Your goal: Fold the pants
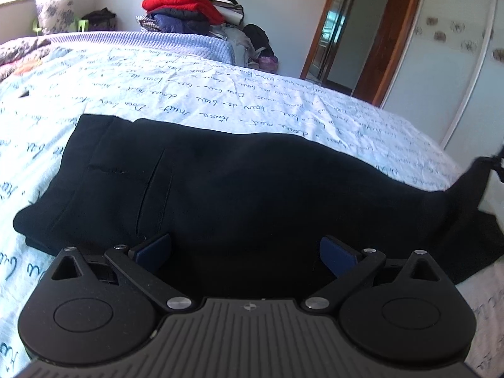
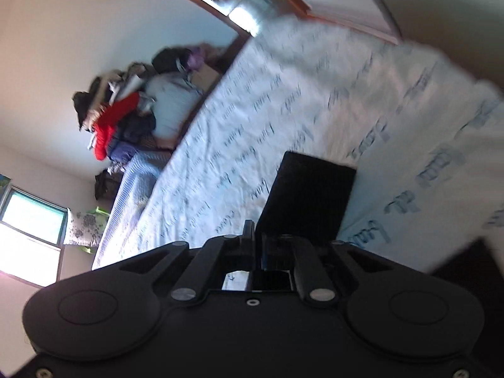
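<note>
Black pants (image 1: 220, 189) lie across the bed, waistband at the left, legs running right. My left gripper (image 1: 245, 252) is open, its blue pads (image 1: 337, 256) wide apart, low over the near edge of the pants at mid-length. At the far right of the left wrist view the leg end (image 1: 472, 182) is lifted off the bed. In the right wrist view, tilted and blurred, my right gripper (image 2: 256, 242) is shut on the black leg end (image 2: 308, 195), which hangs out beyond the fingers above the sheet.
The bed sheet (image 1: 220, 94) is white with blue handwriting print. A pile of clothes (image 1: 189, 9) with a red jacket stands against the far wall. A pillow (image 1: 53, 12) is at the far left, a wooden door frame (image 1: 378, 47) and wardrobe at the right.
</note>
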Motion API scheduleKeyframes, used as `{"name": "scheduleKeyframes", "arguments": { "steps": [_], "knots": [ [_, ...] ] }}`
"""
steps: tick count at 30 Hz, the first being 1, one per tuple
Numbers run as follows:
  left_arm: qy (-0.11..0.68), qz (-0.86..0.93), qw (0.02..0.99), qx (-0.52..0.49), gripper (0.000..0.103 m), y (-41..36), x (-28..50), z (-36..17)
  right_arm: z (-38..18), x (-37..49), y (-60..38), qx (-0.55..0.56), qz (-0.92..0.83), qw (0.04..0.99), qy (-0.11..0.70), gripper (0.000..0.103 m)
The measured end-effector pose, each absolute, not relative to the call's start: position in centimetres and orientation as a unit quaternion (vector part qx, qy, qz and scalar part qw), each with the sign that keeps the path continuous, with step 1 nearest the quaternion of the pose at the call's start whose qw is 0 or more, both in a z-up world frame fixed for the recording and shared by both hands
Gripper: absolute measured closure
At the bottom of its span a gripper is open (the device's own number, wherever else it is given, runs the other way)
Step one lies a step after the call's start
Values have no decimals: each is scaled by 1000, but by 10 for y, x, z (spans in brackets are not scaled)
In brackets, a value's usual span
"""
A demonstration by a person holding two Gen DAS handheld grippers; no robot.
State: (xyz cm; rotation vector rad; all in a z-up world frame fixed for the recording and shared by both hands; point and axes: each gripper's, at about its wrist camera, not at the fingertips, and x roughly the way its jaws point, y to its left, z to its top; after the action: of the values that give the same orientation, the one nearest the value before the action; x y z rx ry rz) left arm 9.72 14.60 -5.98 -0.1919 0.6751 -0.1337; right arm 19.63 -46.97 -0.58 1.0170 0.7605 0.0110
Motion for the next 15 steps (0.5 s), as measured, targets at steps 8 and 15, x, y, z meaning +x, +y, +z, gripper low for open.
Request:
{"name": "scheduleKeyframes", "arguments": {
  "steps": [8, 15],
  "knots": [
    [340, -80, 930, -116, 2, 151, 94, -56, -8, 53, -509, 526, -25, 799, 290, 97],
    [350, -82, 925, -120, 3, 147, 99, -50, -125, -11, -541, 648, -82, 694, 303, 99]
  ]
}}
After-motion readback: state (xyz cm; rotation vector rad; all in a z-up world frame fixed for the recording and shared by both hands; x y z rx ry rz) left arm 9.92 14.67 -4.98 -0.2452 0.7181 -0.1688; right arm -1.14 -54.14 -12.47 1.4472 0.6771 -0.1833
